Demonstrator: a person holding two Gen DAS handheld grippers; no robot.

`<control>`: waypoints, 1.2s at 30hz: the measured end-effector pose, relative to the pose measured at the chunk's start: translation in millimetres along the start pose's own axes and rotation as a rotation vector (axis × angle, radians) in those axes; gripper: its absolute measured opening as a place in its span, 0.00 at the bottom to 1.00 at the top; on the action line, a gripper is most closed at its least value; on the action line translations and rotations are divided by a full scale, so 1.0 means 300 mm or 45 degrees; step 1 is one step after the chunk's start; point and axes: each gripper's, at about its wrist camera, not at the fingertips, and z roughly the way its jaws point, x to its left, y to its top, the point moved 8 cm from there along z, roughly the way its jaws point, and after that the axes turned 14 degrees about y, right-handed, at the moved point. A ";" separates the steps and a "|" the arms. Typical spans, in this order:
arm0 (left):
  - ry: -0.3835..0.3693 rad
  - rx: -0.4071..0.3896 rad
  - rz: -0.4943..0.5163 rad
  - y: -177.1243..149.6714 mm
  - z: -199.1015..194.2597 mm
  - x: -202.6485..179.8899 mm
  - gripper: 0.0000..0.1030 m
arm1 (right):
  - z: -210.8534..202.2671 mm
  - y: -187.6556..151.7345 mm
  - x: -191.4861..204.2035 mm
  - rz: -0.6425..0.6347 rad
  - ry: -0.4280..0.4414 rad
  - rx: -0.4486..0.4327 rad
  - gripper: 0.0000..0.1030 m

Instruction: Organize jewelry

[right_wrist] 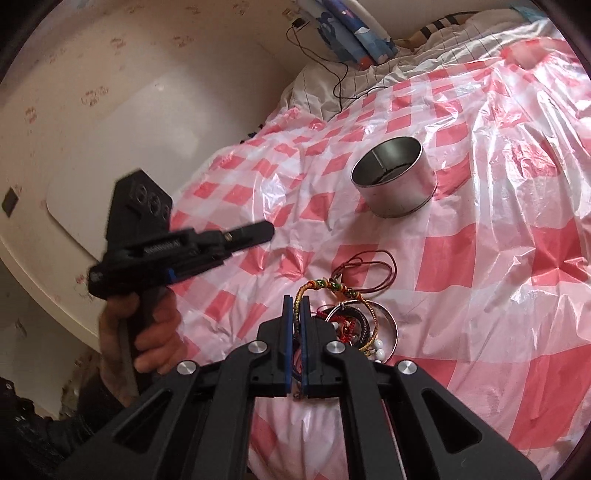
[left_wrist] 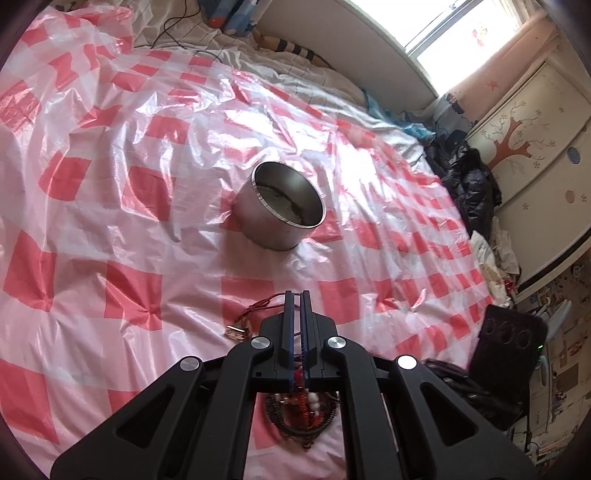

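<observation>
Nearest in the left wrist view, the left gripper (left_wrist: 297, 295) has its two blue-padded fingers drawn almost together with only a thin slit between them and nothing caught there. Beneath its black linkage lies a heap of dark, red and white beaded bracelets (left_wrist: 301, 411), and just left of the fingers a dark red cord necklace with a small metal pendant (left_wrist: 255, 312) rests on the red-and-white checked plastic sheet (left_wrist: 110, 229).

The right wrist view shows the same heap far more fully: the right gripper (right_wrist: 297, 301), its fingers likewise narrowed to a slit and holding nothing, hovers beside a multicoloured braided bracelet (right_wrist: 332, 288), a plain silver bangle (right_wrist: 393, 325) and the beaded pile (right_wrist: 349, 325), with the red cord (right_wrist: 369, 269) looped just beyond. Only this view shows the left gripper (right_wrist: 258, 232) from outside, gripped by the person's left hand (right_wrist: 147, 332) off to the left, blurred.

Farther on, well apart from the jewellery, an open round silver metal tin (left_wrist: 284, 206) (right_wrist: 395, 177) stands upright on the sheet. The left view alone shows the window (left_wrist: 454, 26) and a cream cupboard with a red tree motif (left_wrist: 524, 147).
</observation>
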 end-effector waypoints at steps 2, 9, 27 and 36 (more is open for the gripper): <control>0.050 0.058 0.011 -0.018 0.066 0.017 0.06 | -0.031 0.022 -0.007 0.051 0.046 -0.058 0.04; 0.238 0.102 0.127 -0.046 0.220 0.002 0.40 | -0.097 0.076 -0.023 0.140 0.130 -0.174 0.04; 0.228 -0.098 0.145 0.019 0.104 -0.078 0.04 | -0.198 0.106 -0.055 0.199 0.206 -0.344 0.04; 0.141 -0.152 0.098 0.040 0.015 -0.094 0.04 | -0.207 0.106 -0.077 0.218 0.200 -0.358 0.04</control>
